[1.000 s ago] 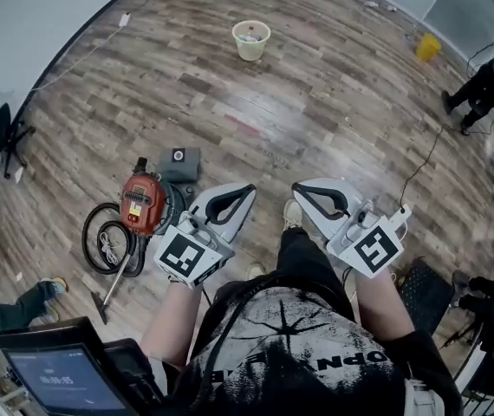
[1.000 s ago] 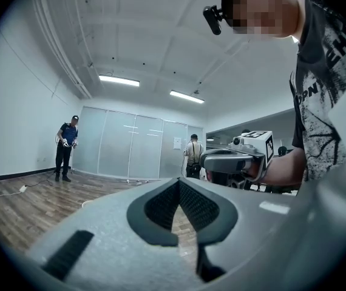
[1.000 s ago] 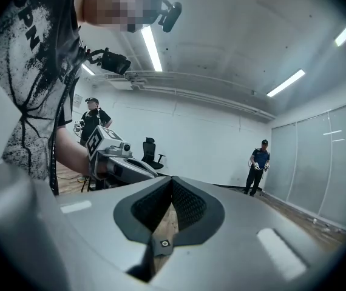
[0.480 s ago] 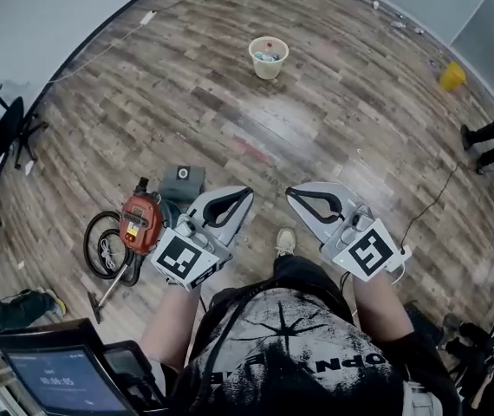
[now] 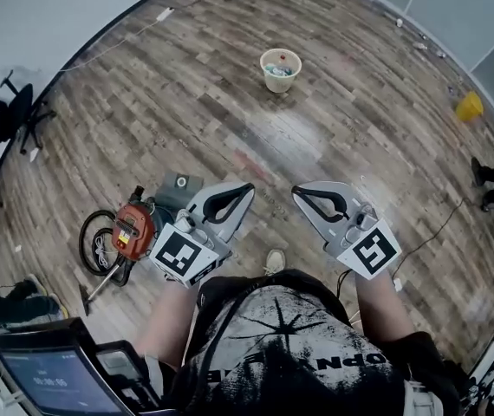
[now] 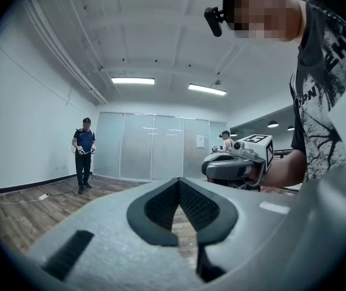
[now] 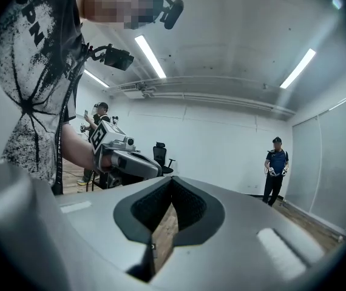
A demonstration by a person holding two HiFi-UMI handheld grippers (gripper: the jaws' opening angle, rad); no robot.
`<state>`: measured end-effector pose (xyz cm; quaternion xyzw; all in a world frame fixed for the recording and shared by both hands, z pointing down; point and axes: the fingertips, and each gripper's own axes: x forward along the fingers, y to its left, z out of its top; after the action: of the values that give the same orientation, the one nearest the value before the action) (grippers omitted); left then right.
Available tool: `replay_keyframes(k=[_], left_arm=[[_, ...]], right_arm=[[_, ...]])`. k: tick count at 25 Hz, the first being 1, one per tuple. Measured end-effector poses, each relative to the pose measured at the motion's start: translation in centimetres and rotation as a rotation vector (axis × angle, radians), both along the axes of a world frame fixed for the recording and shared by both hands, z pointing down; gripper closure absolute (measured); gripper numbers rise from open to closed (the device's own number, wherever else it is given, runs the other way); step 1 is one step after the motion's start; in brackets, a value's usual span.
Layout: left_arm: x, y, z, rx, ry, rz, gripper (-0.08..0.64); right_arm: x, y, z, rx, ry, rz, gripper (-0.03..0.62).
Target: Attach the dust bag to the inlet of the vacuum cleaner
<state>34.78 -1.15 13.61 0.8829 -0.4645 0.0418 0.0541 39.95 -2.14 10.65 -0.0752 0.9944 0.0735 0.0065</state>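
Wood-plank floor (image 5: 342, 120), big bare room. Vacuum cleaner (image 5: 134, 230) lay at left-centre of head view. Grey pad, likely dust bag (image 5: 180, 185), just beside it, upper right. Both sat left of left gripper (image 5: 245, 189), the nearer one. Right gripper (image 5: 299, 191) farther off. Both pairs of jaws together, nothing between them.

Left gripper (image 5: 232, 199) closed, empty; right gripper (image 5: 309, 201) closed, empty; both held level.
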Motion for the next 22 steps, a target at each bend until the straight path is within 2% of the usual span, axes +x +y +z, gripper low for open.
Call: replay_keyframes(k=[6, 12, 22], left_arm=[[-1.3, -2.5, 0.8, -0.014, -0.006, -0.06, 0.555], [-5.2, -5.2, 2.1, -0.042, 0.018, -0.088, 0.557], [-14.5, -13.8, 2.5, -0.026, 0.028, -0.029, 0.557]], right_arm=[[-1.9, -3.4, 0.1, -0.003, -0.021, -0.065, 0.586], [-5.9, -6.6, 0.8, -0.019, -0.011, -0.088, 0.586], [-16.3, -14.7, 0.3, 0.007, 0.001, -0.054, 0.586]])
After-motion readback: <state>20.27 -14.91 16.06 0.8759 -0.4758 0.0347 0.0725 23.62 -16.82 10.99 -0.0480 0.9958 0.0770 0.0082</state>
